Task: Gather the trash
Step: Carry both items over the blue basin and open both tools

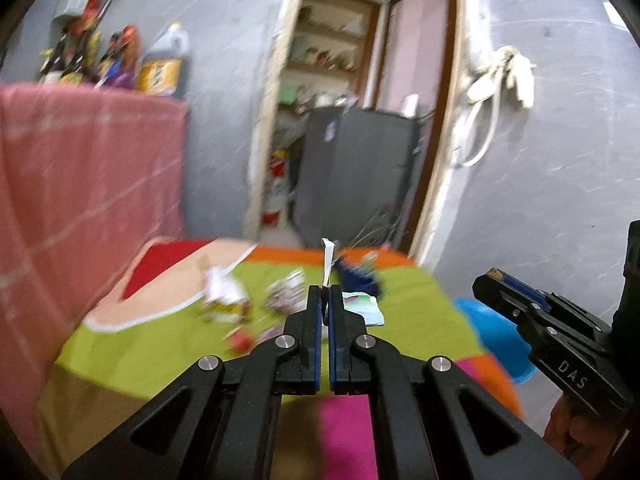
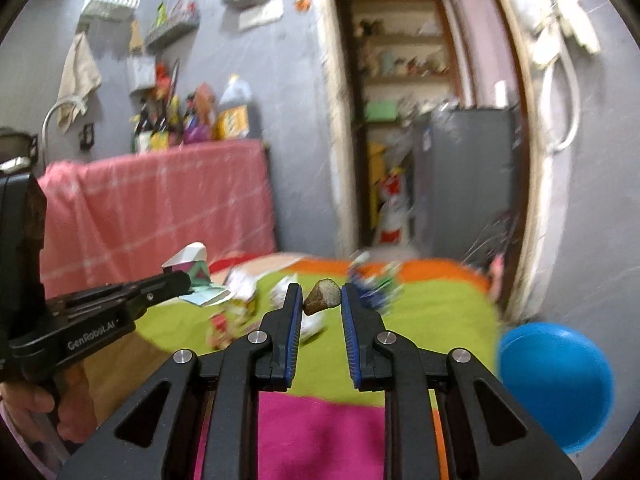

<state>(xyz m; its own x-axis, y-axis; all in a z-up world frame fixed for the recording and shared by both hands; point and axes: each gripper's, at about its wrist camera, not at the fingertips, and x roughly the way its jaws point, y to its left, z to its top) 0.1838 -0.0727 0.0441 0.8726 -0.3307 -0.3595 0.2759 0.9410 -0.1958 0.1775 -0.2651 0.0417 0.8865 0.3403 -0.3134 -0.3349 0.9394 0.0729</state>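
Trash lies scattered on the green cloth [image 1: 400, 300] ahead of and below both claws: blurred wrappers [image 1: 224, 300] to the left front of the left gripper [image 1: 328, 294], dark blue scraps [image 2: 372, 292] just beyond the right gripper [image 2: 322, 298]. Left gripper's jaws are pressed together on a folded paper wrapper [image 1: 327, 260], which stands up past the fingertips. Right gripper holds a small brown lump [image 2: 322, 296] pinched between its narrow-set pads. Blue bowl [image 2: 556, 384] sits low to the right of the right gripper.
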